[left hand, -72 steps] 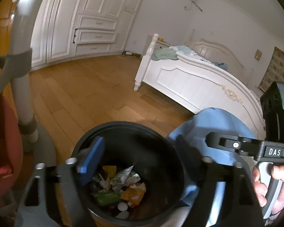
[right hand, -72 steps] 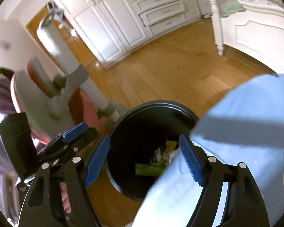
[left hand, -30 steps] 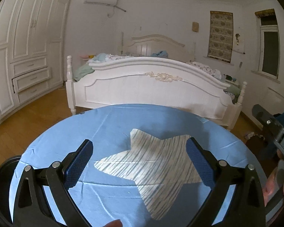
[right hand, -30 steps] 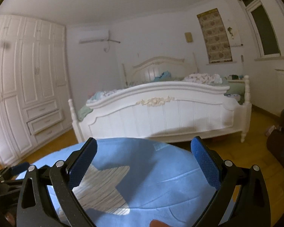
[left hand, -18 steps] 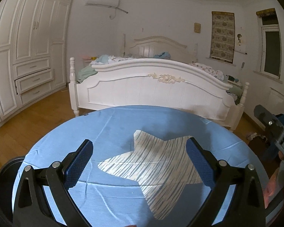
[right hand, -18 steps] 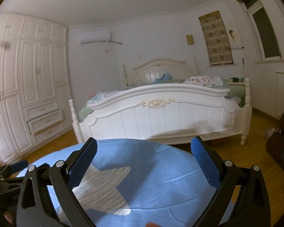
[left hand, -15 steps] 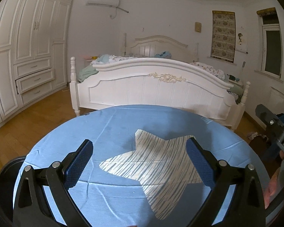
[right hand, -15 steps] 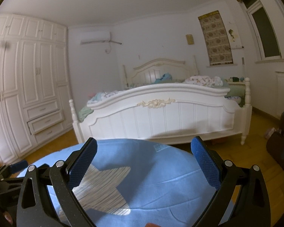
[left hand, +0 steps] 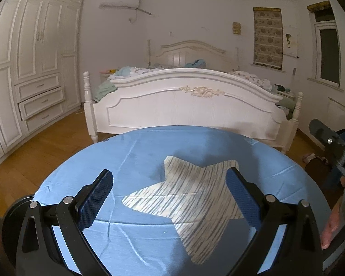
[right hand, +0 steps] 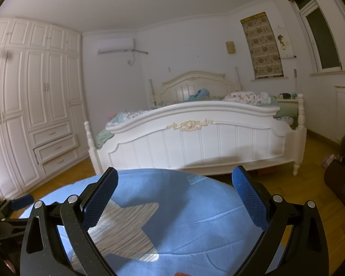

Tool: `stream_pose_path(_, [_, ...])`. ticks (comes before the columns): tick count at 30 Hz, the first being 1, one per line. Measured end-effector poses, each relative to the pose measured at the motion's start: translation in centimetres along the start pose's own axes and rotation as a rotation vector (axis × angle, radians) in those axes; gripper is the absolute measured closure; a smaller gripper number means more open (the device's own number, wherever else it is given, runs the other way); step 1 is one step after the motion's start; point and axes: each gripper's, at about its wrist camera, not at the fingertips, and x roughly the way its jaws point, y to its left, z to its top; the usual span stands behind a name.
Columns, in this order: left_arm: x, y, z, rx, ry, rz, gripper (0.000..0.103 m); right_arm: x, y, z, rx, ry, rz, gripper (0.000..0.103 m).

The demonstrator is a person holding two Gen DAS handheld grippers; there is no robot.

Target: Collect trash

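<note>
My left gripper [left hand: 170, 197] is open and empty, held above a round table with a blue cloth [left hand: 145, 151] that bears a striped star patch [left hand: 191, 195]. My right gripper [right hand: 174, 195] is open and empty over the same blue cloth [right hand: 195, 218]. The black trash bin's rim [left hand: 13, 209] shows at the lower left of the left wrist view, beside the table. No loose trash shows on the cloth. The right gripper's body [left hand: 333, 147] shows at the right edge of the left wrist view, and the left gripper's tip [right hand: 20, 201] at the left edge of the right wrist view.
A white bed [left hand: 191, 105] with bedding stands beyond the table, also in the right wrist view [right hand: 195, 140]. White wardrobes with drawers [left hand: 34, 69] line the left wall. Wooden floor [left hand: 41, 147] lies between. A dark object [right hand: 340, 174] sits at the right.
Since 2.4 s ago both grippers rose from over the trash bin to face the table and bed. In the last second the views have barely shifted.
</note>
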Motion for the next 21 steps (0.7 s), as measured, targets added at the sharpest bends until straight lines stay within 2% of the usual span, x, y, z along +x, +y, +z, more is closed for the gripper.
stream_pose_path(9, [-0.1, -0.41, -0.17, 0.028, 0.003, -0.027, 0.005, -0.07, 0.05, -0.03, 0.001, -0.001, -0.001, 0.005])
stream_pose_path(21, [0.2, -0.51, -0.25, 0.028, 0.017, -0.009, 0.005, 0.02, 0.03, 0.01, 0.002, 0.001, 0.0, 0.005])
